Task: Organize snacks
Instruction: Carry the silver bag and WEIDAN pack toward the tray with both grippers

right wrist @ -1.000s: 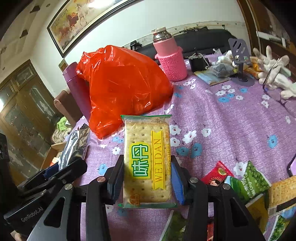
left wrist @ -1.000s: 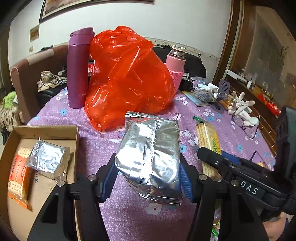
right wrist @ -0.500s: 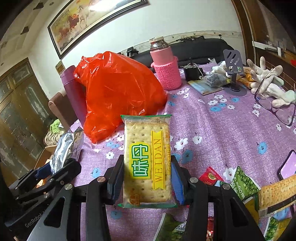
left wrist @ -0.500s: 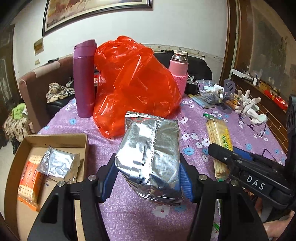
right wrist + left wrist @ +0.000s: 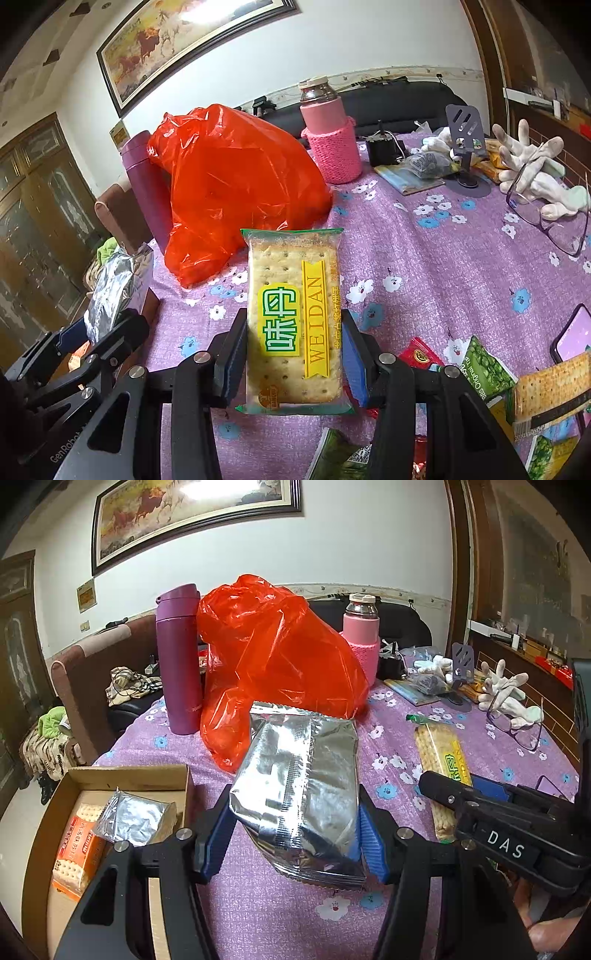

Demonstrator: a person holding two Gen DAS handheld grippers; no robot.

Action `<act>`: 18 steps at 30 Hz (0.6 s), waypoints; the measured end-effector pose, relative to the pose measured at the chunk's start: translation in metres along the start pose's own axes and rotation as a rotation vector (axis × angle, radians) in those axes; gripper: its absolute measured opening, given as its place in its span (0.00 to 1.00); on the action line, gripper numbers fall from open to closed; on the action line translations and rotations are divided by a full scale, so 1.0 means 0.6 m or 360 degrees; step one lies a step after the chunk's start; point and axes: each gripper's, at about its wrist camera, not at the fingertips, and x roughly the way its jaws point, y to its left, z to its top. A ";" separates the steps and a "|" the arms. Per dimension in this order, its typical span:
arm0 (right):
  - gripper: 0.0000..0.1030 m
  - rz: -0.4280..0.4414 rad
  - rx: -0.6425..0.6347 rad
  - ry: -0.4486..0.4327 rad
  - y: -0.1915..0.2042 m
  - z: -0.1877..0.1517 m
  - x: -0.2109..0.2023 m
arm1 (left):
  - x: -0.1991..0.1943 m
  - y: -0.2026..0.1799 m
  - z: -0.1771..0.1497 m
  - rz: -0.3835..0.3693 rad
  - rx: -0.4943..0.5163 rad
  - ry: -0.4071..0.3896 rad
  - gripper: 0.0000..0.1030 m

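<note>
My left gripper is shut on a silver foil snack pack, held above the purple flowered tablecloth. To its lower left stands a cardboard box that holds a smaller silver pack and an orange cracker pack. My right gripper is shut on a green-and-yellow WEIDAN cracker pack, held upright over the cloth. That same cracker pack and the right gripper show at the right of the left wrist view. The left gripper with its silver pack appears at the left of the right wrist view.
A red plastic bag, a purple flask and a pink-sleeved bottle stand at the back. White gloves, glasses and a phone stand lie at the right. Several loose snack packs and a phone lie near the front right.
The left wrist view has tilted upward, so the wall picture shows and the box sits lower in frame. Both grips are unchanged; the right gripper barely shifted.
</note>
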 end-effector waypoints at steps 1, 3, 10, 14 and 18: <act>0.49 0.0004 0.0004 0.0004 -0.001 0.000 0.001 | 0.000 0.000 0.000 0.0002 0.0001 0.0002 0.58; 0.49 0.0012 0.0010 0.0014 -0.002 0.000 0.003 | 0.002 -0.001 0.000 0.0004 0.0005 0.0006 0.58; 0.49 0.0007 0.0014 0.0009 -0.005 0.002 0.002 | 0.003 -0.005 -0.001 0.0010 0.0029 0.0001 0.58; 0.49 0.0011 0.0014 0.0009 -0.003 0.001 0.001 | 0.003 -0.007 -0.002 0.0013 0.0039 0.0005 0.58; 0.49 0.0011 0.0020 0.0016 -0.004 0.000 0.003 | 0.003 -0.005 -0.002 0.0010 0.0028 0.0006 0.58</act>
